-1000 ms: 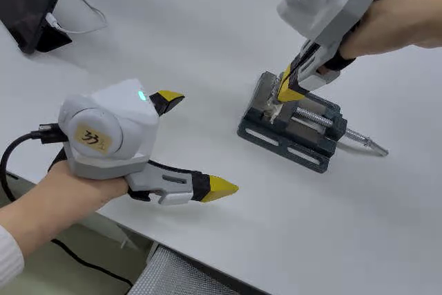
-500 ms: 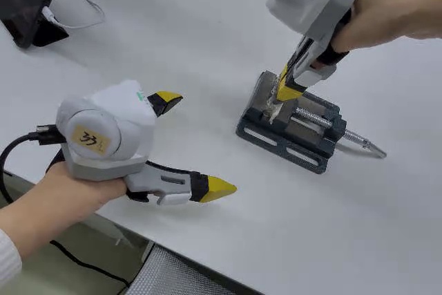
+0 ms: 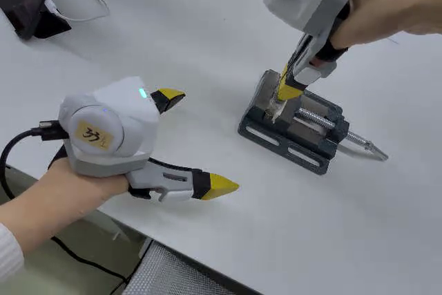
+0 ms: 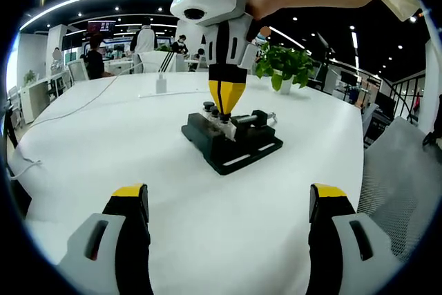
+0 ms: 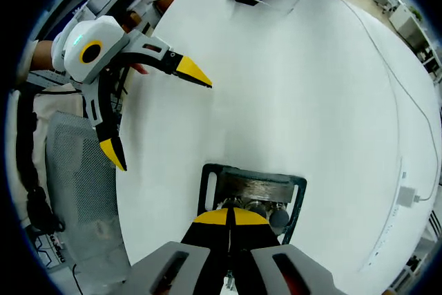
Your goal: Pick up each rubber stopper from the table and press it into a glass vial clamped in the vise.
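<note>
- The white table (image 3: 173,39) is seen under the vise. How many loose stoppers are left on it to pick up cannot be told.
- The dark vise (image 3: 311,148) is set flat on the table, its screw handle pointing away from the left gripper, and a short row of vials is clamped in its mouth.
- The left gripper (image 3: 195,139) is held well apart from the vise and aimed towards it. Its tongs are spread wide and nothing is held between them. It is judged to be idle in this step.
- The right gripper (image 3: 287,92) is held directly above the vise, pointing down. Its yellow tips are closed together just over one clamped vial. Whether a stopper is pinned under the tips cannot be told.
- The glass vials (image 3: 274,110) are held upright in the vise, under and just beside the right gripper's tips.
- In the left gripper view, dark rubber stoppers (image 4: 208,106) are made out on the vials beside the right gripper's tips, so those vials are judged to be done already.
- The step in hand is judged to be the pressing of a stopper into the vial under the tips. The task is judged to be well along, with that seating left to finish.
</note>
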### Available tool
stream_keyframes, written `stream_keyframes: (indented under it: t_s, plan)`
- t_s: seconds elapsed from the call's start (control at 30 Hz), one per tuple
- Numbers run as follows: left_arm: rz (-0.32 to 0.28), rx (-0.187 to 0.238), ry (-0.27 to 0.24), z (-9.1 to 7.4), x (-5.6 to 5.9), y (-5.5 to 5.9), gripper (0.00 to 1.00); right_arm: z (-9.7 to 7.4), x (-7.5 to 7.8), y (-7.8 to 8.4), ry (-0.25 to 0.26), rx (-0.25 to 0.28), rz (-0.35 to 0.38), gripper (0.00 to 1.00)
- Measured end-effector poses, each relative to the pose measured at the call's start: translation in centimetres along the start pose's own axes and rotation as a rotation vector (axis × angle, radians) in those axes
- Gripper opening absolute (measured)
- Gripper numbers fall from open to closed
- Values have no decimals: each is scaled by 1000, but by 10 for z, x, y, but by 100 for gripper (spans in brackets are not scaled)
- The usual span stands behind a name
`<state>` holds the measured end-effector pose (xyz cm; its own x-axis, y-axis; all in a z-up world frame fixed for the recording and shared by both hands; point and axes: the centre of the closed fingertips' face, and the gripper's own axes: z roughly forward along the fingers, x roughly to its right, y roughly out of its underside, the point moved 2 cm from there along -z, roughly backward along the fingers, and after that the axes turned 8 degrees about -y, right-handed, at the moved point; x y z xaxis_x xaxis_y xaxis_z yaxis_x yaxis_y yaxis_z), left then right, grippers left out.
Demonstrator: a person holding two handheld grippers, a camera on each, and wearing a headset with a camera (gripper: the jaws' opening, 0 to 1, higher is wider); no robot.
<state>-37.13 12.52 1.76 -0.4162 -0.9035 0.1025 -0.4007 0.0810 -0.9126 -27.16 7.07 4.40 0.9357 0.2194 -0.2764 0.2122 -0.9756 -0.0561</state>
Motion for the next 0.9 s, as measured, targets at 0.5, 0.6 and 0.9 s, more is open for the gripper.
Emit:
stream_keyframes:
  t_s: [0.5, 0.6, 0.9]
  plan:
    - [6, -7, 16, 3, 4, 0, 96, -1, 5, 5, -3, 48, 55, 0]
    - [9, -5, 22, 6, 6, -3, 96, -1, 1, 4, 2, 14, 16, 0]
    - [33, 6, 12, -2, 3, -15, 96, -2, 5, 7, -28, 38, 41, 0]
